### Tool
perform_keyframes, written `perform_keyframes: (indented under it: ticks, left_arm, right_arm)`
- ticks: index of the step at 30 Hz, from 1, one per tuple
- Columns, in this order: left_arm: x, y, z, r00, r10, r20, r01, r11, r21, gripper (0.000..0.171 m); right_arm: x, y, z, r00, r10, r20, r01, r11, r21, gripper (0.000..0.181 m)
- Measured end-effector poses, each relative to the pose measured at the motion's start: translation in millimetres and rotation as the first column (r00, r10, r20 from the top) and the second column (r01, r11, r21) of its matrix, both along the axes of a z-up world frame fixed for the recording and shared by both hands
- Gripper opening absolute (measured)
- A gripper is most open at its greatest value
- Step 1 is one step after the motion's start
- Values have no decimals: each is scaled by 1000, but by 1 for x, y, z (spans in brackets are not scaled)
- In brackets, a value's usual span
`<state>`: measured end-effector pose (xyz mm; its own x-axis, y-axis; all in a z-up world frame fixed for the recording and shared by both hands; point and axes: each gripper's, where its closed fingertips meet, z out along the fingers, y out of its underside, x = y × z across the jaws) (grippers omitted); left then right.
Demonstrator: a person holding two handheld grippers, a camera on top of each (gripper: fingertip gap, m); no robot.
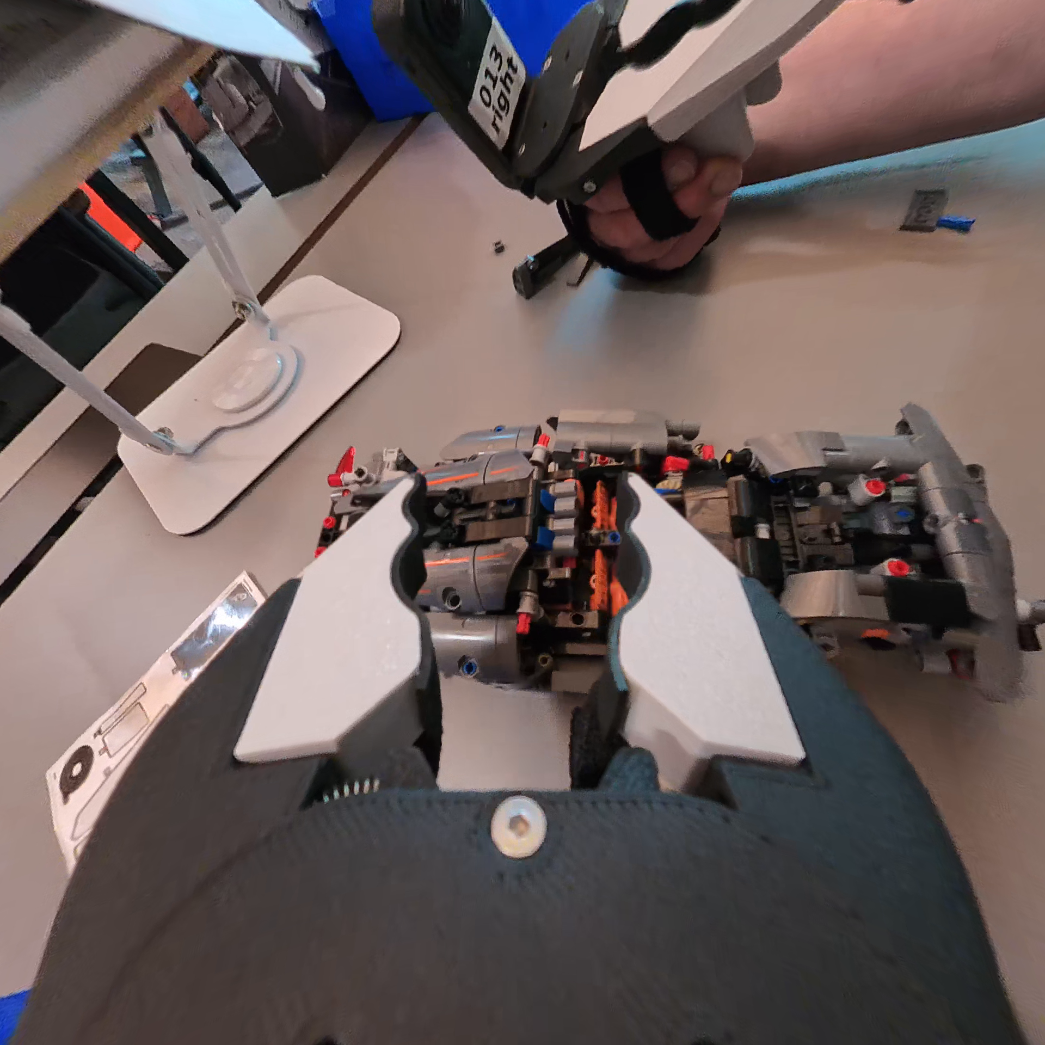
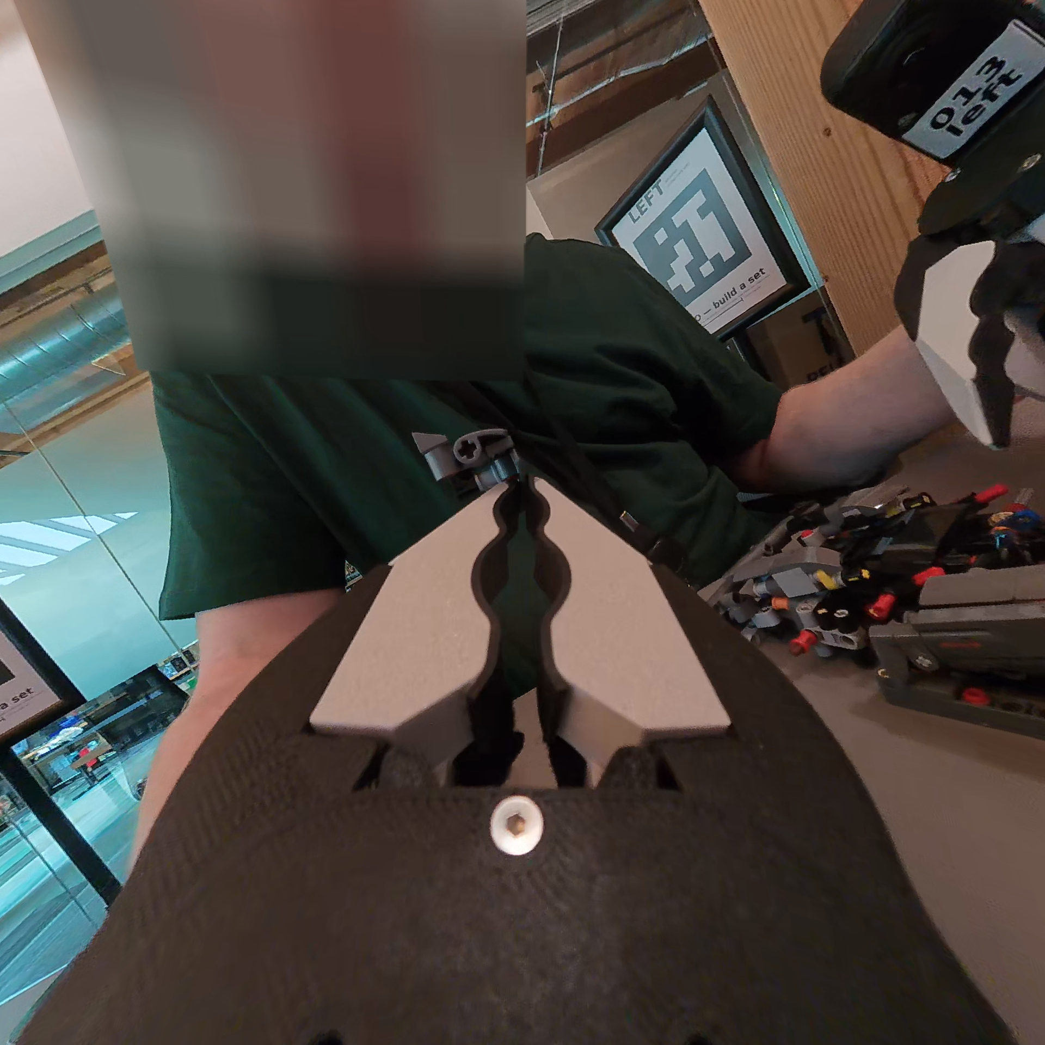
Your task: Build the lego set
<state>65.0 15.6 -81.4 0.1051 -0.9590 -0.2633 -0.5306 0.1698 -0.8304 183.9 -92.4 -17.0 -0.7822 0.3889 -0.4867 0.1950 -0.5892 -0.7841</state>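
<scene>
The left gripper (image 1: 517,503) hangs low over the grey worktop (image 1: 707,350), its fingers apart above the middle of the part-built lego model (image 1: 650,543), which lies on its side just ahead. Beside it lies a sticker sheet (image 1: 141,718); farther off stands a white lamp base (image 1: 266,407). The right gripper (image 2: 523,489), raised, has its fingers clamped on a small grey lego piece (image 2: 472,455).
</scene>
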Motion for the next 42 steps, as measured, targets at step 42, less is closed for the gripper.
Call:
perform_keyframes:
  ticks: [42]
  left_arm:
    - [94,-109,40,979,-65,195,77,996,-51,58]
  right_arm:
    - [-14,14,-7,983,-183,34,182,983,36,0]
